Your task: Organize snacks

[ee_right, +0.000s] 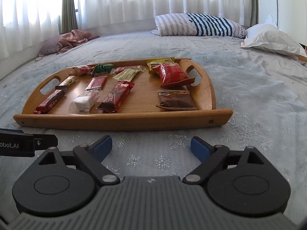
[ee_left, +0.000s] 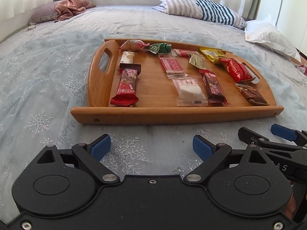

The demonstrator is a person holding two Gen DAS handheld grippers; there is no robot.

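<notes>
A wooden tray (ee_left: 172, 116) (ee_right: 122, 119) with cut-out handles lies on the bed, holding several wrapped snacks. Among them are a red bar (ee_left: 127, 85) (ee_right: 49, 102) at the tray's left, a clear pack with a white cake (ee_left: 191, 92) (ee_right: 83, 101), a dark red bar (ee_left: 213, 87) (ee_right: 117, 95), a brown bar (ee_left: 252, 94) (ee_right: 175, 99) and a puffy red bag (ee_left: 237, 69) (ee_right: 173, 74). My left gripper (ee_left: 151, 146) hangs open over the bedspread, just short of the tray's near rim. My right gripper (ee_right: 151, 146) is open too, empty, and also in front of the tray.
A pale blue bedspread (ee_left: 48, 76) with silver snowflakes covers the bed. A striped pillow (ee_right: 199, 25) and a white pillow (ee_right: 272, 38) lie at the far right, a pink cloth (ee_left: 71, 7) at the far left. Curtains (ee_right: 134, 3) hang behind.
</notes>
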